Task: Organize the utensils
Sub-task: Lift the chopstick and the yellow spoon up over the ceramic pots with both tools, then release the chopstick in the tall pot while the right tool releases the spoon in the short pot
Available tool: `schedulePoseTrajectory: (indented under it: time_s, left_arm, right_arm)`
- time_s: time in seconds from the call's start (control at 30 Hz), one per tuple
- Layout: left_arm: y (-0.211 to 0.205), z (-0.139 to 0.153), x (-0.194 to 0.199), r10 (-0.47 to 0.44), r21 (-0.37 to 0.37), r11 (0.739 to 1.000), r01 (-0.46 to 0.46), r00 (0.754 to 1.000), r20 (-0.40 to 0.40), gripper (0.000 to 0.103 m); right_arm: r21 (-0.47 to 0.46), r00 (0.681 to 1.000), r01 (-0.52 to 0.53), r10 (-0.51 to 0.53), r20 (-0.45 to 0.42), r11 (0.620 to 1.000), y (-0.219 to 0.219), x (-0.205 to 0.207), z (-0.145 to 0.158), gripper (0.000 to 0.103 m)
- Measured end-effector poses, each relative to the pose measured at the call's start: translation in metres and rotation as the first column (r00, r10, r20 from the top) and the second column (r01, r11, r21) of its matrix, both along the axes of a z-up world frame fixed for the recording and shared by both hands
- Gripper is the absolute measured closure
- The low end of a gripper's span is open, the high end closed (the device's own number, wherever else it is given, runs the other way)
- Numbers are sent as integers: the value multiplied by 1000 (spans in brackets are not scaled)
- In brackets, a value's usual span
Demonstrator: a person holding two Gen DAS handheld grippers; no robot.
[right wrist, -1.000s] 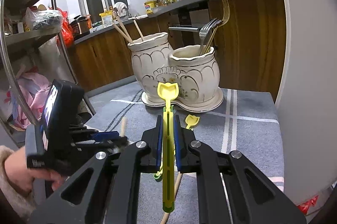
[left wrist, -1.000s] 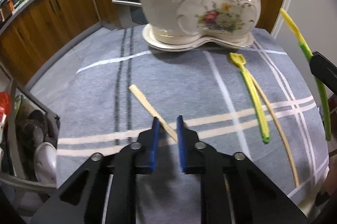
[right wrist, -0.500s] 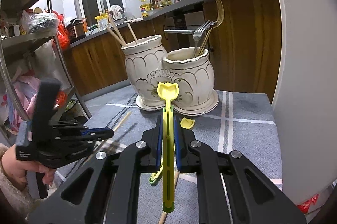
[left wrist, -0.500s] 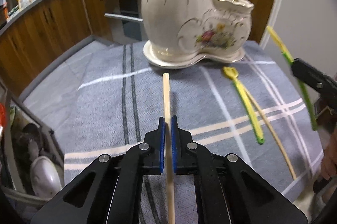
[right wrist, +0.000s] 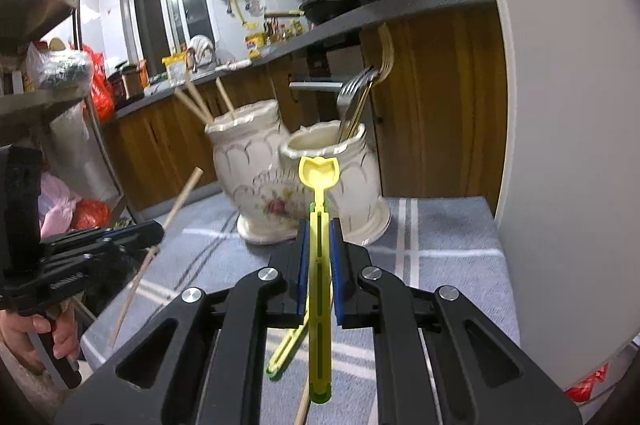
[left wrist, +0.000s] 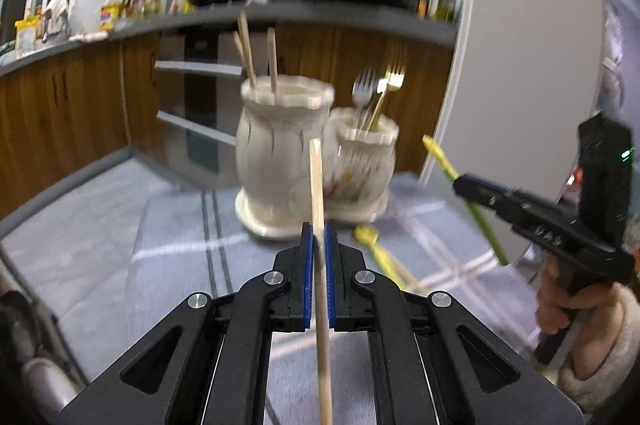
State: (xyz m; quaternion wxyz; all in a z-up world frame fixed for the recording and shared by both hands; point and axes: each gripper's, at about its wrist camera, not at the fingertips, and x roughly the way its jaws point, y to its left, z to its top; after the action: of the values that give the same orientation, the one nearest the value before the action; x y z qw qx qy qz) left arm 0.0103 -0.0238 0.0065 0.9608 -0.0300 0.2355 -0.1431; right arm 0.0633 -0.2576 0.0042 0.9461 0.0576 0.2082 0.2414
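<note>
**Both tongs hold utensils before the holder**

Left tongs [left wrist: 316, 237] clamp a wooden chopstick [left wrist: 317, 181], its lower end cut off. Right tongs [right wrist: 319, 237] grip a yellow-green plastic spoon [right wrist: 319, 177]. The blurred cream ceramic two-pot holder [left wrist: 280, 153] stands near the counter's [left wrist: 172, 225] far edge.

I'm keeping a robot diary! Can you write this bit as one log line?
left tongs: shut on wooden chopstick | right tongs: shut on yellow plastic spoon
</note>
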Motion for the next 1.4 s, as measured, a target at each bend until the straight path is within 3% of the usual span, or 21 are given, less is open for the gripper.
schedulePoseTrajectory:
  time_s: [0.13, 0.4, 0.63, 0.83, 1.07, 1.23, 1.4]
  left_arm:
    - [4, 16, 2, -29, -43, 999, 33, 995, 94, 97]
    - [-1, 52, 31, -50, -51, 997, 63, 972, 231, 97]
    - [-9, 91, 71, -26, -103, 992, 69, 929, 370, 97]
    - [-20, 116, 105, 36, -103, 995, 12, 891, 453, 97]
    - [-29, 109, 138, 116, -56, 993, -102, 876, 468, 97]
    - [-40, 97, 144, 107, 21, 991, -135, 866, 489, 97]
    - [-41, 90, 139, 85, 42, 992, -121, 866, 492, 97]
  right_arm:
    - [37, 998, 15, -17, 56, 999, -2, 7, 20, 93]
    - [121, 987, -12, -7, 161, 993, 10, 43, 61, 93]
    - [221, 980, -31, -15, 200, 975, 20, 85, 79, 93]
    - [264, 976, -60, 1, 219, 963, 25, 109, 76, 93]
    - [311, 988, -74, 27, 153, 948, 31, 140, 61, 93]
    - [237, 989, -54, 19, 148, 970, 42, 143, 50, 93]
    - [186, 993, -45, 24, 112, 981, 50, 147, 41, 93]
